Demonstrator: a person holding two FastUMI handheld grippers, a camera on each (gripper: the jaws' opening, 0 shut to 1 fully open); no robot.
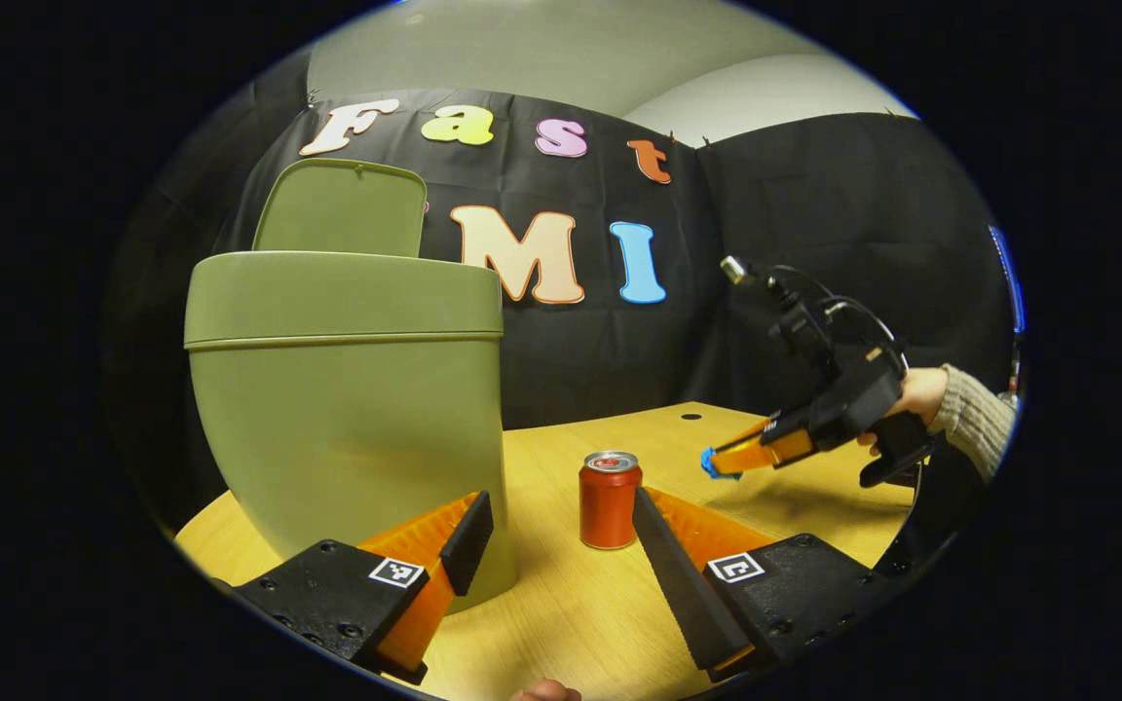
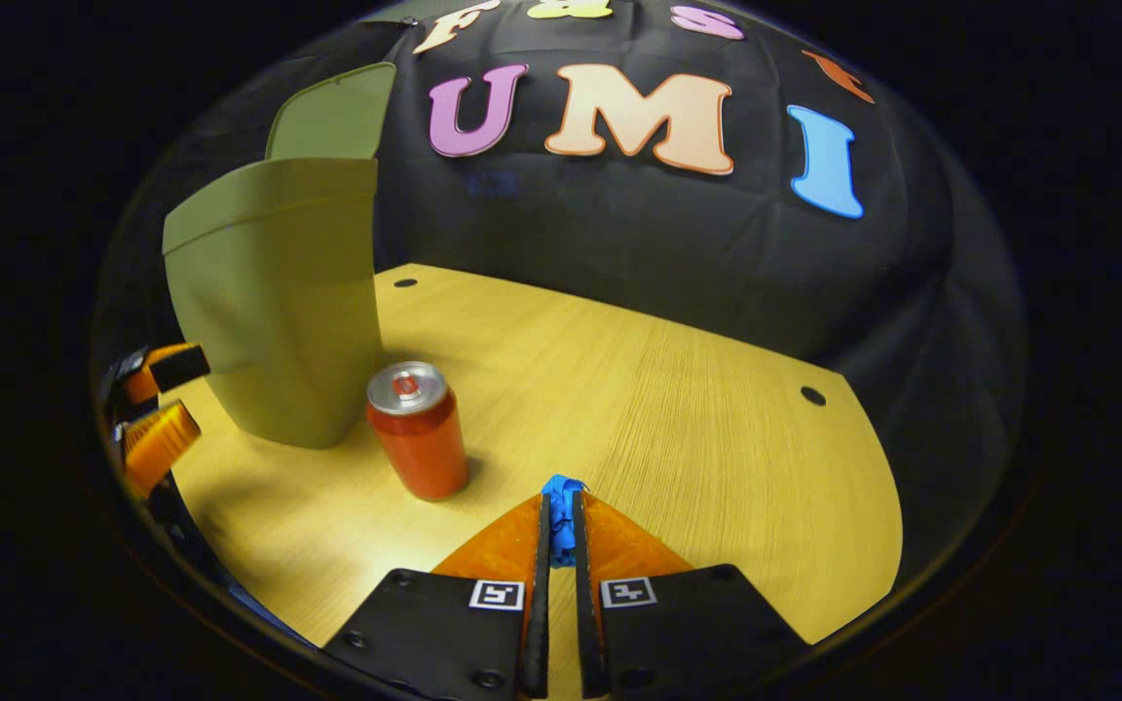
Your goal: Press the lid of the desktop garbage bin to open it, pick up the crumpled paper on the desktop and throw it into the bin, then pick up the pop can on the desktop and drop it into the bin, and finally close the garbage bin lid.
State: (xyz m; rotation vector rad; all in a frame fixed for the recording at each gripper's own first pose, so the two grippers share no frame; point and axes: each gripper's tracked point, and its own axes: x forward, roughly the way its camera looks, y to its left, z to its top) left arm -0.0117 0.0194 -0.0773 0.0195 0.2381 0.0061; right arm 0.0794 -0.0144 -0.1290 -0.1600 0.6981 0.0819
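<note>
Two steps look done from where I sit: the bin (image 1: 347, 389) stands with its lid (image 1: 342, 206) up, and I see no crumpled paper on the counter (image 2: 678, 409). My left claw (image 1: 551, 540) is spread wide, low over the counter, the pop can (image 1: 610, 499) upright just ahead between its fingers, beside the bin. My right claw (image 2: 561, 516) is pressed together, holding nothing, well apart from the can. Next, I judge, I ease left forward and pinch the can.

One green bin (image 1: 347, 409) with lid (image 1: 342, 207) up, one red can (image 1: 610, 500), two tools, left tool (image 1: 561, 545), right tool (image 2: 561, 516)
</note>
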